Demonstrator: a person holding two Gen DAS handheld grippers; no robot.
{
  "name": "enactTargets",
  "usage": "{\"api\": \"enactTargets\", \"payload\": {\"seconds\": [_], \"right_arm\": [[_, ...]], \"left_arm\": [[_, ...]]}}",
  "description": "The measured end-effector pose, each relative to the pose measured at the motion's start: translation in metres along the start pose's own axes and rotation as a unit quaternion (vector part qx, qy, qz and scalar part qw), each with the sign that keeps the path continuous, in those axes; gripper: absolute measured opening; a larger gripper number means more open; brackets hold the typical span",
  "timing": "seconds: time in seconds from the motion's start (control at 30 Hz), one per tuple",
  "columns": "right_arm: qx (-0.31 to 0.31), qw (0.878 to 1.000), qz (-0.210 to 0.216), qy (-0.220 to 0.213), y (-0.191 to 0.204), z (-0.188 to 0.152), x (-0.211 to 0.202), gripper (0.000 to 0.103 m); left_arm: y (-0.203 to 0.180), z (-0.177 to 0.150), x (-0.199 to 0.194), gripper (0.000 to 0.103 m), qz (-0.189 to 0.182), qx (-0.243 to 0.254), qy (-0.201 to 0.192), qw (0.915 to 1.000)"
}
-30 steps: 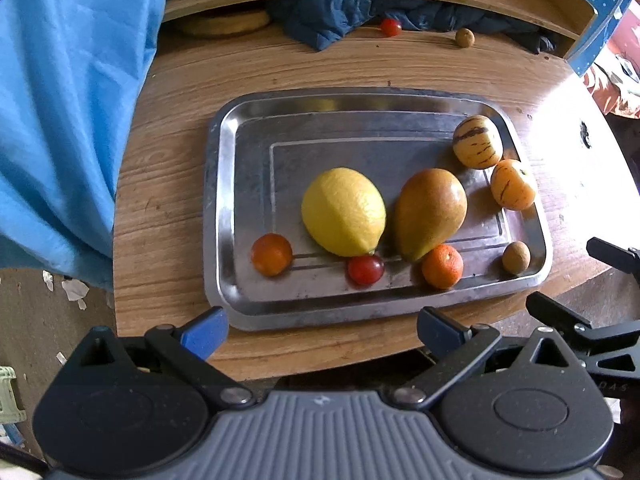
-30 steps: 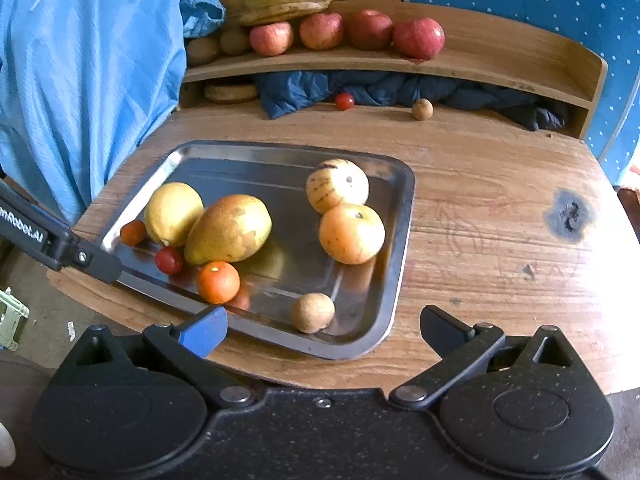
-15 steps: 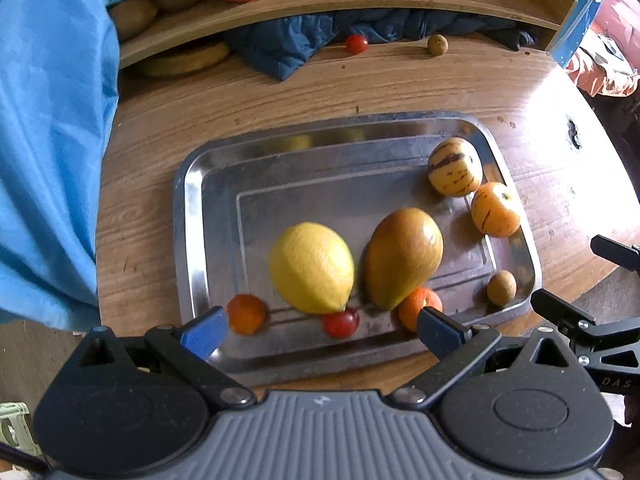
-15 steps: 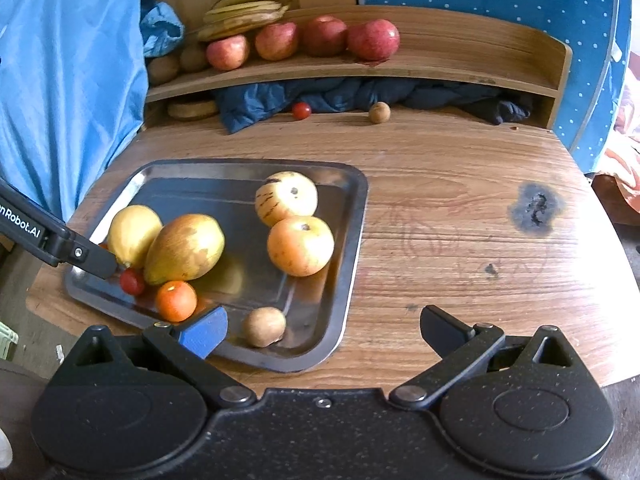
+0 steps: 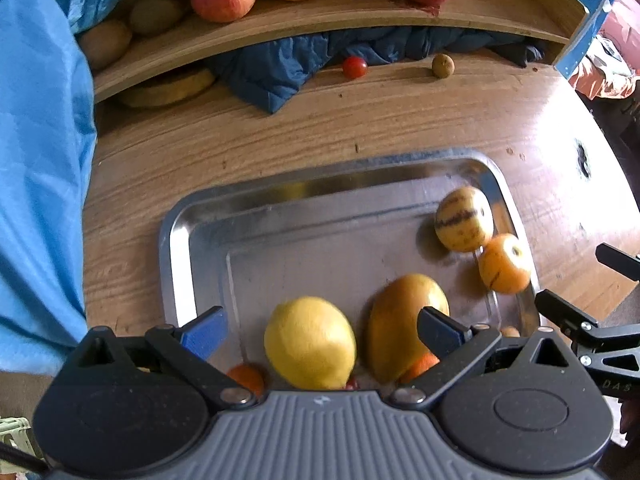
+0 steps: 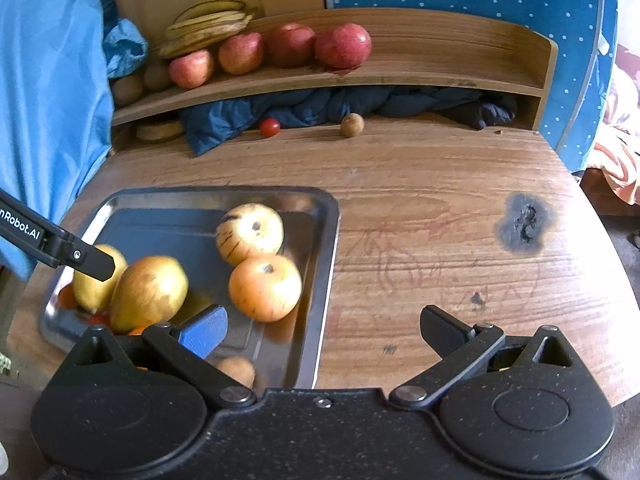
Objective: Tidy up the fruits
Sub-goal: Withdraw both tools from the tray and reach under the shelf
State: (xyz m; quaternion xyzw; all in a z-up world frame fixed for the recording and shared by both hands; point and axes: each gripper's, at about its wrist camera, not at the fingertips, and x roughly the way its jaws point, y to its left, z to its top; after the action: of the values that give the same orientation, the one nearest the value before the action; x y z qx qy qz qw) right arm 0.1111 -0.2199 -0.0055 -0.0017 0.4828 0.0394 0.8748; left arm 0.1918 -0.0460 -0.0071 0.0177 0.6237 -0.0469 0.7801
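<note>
Two tools hover over the near edge of the wooden table [image 6: 440,184], both spread wide with nothing between their fingers. The left tool [image 5: 320,330] sits low above the metal tray [image 5: 176,240], with the lemon [image 5: 310,342] in its gap and the mango [image 5: 394,320] behind its right finger. The right tool [image 6: 322,330] straddles the tray's right rim, its blue left finger over the tray floor. A striped yellow fruit [image 5: 464,219] and an orange striped fruit [image 5: 505,263] lie touching at the tray's right side. Small orange and red fruits are partly hidden at the near rim. A cherry tomato [image 6: 269,127] and a small brown fruit [image 6: 352,124] lie at the table's far side, below a shelf of apples [image 6: 343,45].
</note>
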Motion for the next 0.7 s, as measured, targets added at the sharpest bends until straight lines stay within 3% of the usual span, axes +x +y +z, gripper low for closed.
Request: {"api": "enactTargets", "payload": {"seconds": [0.33, 0.7], "right_arm": [[0.045, 0.996, -0.065, -0.028, -0.017, 0.024, 0.014, 0.102], [0.058, 0.993, -0.097, -0.032, -0.028, 0.047, 0.034, 0.102]], "left_arm": [[0.003, 0.047, 0.018, 0.102, -0.028, -0.03, -0.013, 0.9991], [-0.007, 0.098, 0.042, 0.102, -0.055, -0.03, -0.022, 0.9978]]}}
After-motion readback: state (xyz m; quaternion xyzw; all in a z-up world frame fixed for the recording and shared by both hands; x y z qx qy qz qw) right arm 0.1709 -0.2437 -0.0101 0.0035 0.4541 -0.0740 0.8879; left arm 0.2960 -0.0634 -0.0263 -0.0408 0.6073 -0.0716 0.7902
